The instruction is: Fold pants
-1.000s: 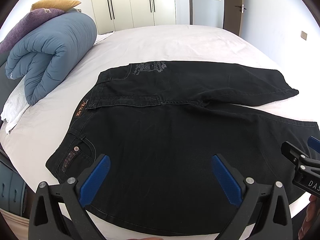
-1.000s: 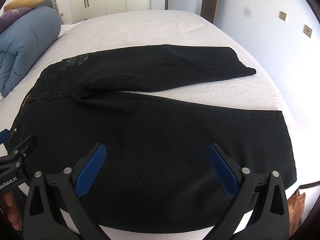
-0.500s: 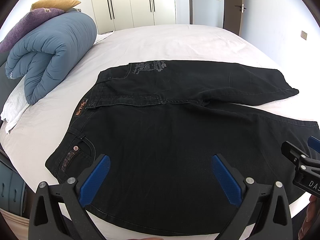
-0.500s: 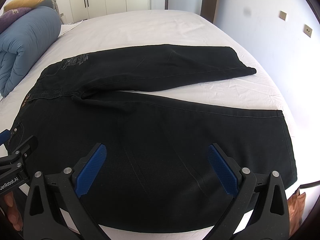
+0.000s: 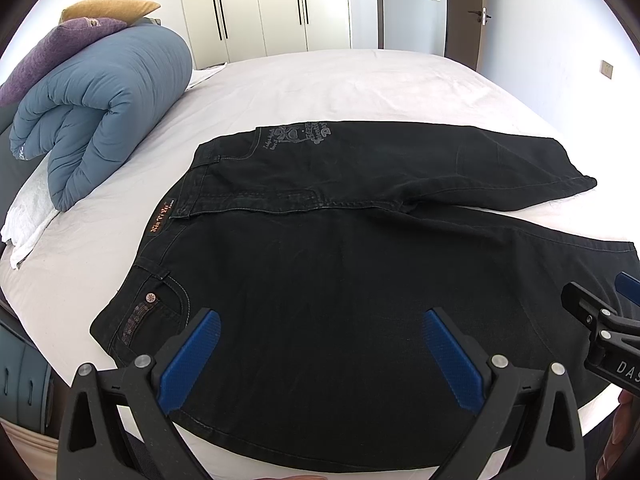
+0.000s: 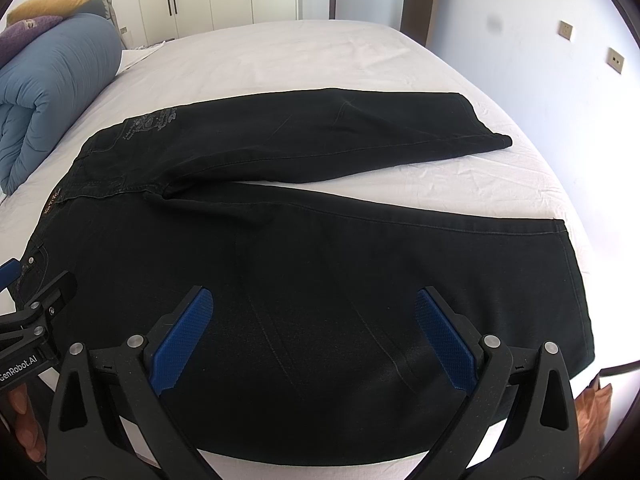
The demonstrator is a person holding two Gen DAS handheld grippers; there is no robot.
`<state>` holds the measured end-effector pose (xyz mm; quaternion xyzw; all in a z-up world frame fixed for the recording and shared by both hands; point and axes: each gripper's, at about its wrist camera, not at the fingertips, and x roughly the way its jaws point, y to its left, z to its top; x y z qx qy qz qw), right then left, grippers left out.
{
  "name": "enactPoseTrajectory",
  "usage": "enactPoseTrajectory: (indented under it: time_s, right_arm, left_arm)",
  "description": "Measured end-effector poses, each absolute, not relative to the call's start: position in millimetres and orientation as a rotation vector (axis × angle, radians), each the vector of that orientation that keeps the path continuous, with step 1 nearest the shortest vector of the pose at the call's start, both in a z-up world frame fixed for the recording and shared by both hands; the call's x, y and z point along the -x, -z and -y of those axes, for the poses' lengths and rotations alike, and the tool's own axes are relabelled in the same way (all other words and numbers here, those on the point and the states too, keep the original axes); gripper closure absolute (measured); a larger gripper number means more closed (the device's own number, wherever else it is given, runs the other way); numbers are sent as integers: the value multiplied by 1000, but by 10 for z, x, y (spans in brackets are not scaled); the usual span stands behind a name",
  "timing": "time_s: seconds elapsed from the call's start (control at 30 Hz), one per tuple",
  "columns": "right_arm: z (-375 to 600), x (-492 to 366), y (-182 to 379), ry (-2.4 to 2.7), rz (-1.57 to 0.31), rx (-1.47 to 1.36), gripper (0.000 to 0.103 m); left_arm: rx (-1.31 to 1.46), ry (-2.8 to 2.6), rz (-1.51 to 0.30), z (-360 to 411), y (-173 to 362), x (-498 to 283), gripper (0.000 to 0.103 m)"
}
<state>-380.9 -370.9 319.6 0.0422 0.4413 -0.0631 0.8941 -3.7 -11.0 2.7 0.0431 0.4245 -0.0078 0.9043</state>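
Left wrist view: black pants (image 5: 340, 280) flat on the bed (image 5: 340, 84), 2 legs splayed; left tongs (image 5: 320, 344) and right tongs (image 6: 316, 328) spread wide, seemingly hovering.

Both views bright, even daylight, no hard shadows. White bed sheet (image 5: 360, 80) nearly blown out at the far side; right-hand wall (image 6: 540, 60) washed pale blue-white in the right wrist view. Black pants (image 5: 340, 280) read very dark, fabric detail mostly crushed, only seams and faint creases show. Soft sheen on the blue pads (image 6: 182, 342). Strong fisheye bend: wardrobe doors (image 5: 260, 4) and bed edges curve, black vignette in all 4 corners of each frame. Focus sharp across the middle, slight softness toward the rim. No motion blur.
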Motion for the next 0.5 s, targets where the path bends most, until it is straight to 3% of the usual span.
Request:
enactPoseTrajectory:
  time_s: [0.5]
  right_arm:
    - [3719,3814,-3219,128,-914,-91,0]
  left_arm:
    - [-90,17,-876,107,-29,36,0]
